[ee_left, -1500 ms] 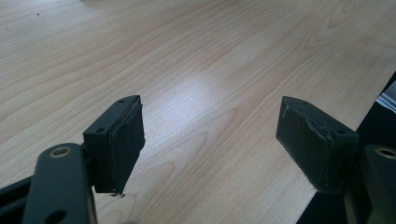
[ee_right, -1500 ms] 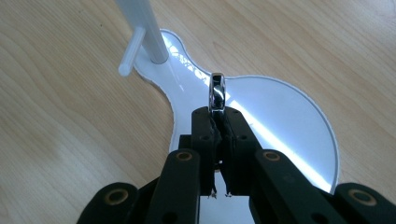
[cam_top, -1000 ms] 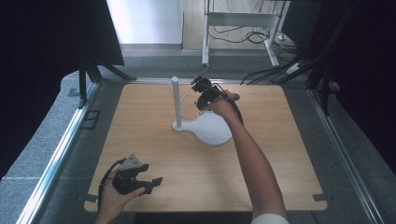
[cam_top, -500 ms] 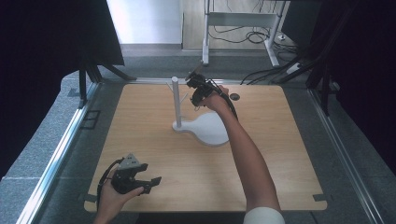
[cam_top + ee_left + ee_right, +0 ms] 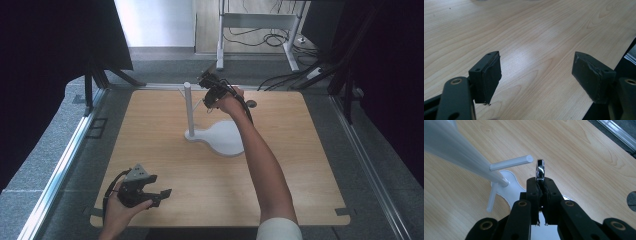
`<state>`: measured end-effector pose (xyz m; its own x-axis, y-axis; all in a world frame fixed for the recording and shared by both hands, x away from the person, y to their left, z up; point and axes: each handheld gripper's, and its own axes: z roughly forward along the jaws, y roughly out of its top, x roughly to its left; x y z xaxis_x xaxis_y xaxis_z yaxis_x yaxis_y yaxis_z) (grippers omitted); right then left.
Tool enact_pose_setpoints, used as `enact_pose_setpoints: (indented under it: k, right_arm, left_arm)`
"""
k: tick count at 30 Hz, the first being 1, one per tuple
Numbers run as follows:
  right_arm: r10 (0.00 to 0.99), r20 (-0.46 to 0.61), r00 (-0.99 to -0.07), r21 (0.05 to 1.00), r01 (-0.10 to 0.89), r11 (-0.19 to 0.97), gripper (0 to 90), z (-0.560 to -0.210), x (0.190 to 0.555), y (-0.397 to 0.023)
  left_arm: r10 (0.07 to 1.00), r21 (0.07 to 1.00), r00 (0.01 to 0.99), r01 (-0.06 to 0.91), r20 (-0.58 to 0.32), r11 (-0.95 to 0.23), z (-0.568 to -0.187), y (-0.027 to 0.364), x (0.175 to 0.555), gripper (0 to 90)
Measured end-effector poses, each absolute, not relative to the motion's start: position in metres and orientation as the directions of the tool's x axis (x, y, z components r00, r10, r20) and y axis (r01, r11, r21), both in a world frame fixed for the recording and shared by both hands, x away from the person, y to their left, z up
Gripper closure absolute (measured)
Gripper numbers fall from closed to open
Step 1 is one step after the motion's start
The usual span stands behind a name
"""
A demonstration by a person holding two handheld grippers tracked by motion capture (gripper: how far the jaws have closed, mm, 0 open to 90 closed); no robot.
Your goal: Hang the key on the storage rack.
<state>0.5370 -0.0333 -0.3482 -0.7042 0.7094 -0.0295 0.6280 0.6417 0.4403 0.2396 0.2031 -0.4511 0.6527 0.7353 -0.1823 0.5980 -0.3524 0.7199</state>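
Risk-wise, right gripper (image 5: pixel 540 185) is clamped on a shiny metal ring (image 5: pixel 540 170) just beside the white stand's peg (image 5: pixel 511 162), so a slight misaim could bump the peg tip and knock it loose.

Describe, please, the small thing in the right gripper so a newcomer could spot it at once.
Find the white stand mid-table and its upright post. Beside the post's top, the right gripper pinches a ring edge-on, near a white peg. It alone is shiny metal.
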Motion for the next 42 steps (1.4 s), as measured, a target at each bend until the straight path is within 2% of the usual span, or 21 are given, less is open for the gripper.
enact_pose_setpoints:
  k: [38, 42]
  right_arm:
    - [0.69, -0.05, -0.722, 0.452, 0.6, 0.66, 84.0, -0.348, 0.531, -0.018]
    - [0.677, -0.037, -0.735, 0.448, 0.594, 0.669, 79.3, -0.347, 0.526, -0.014]
  left_arm:
    - [0.734, 0.718, 0.653, 0.599, -0.183, -0.354, -0.453, 0.204, 0.241, 24.1]
    - [0.735, 0.717, 0.653, 0.599, -0.181, -0.356, -0.453, 0.204, 0.241, 24.1]
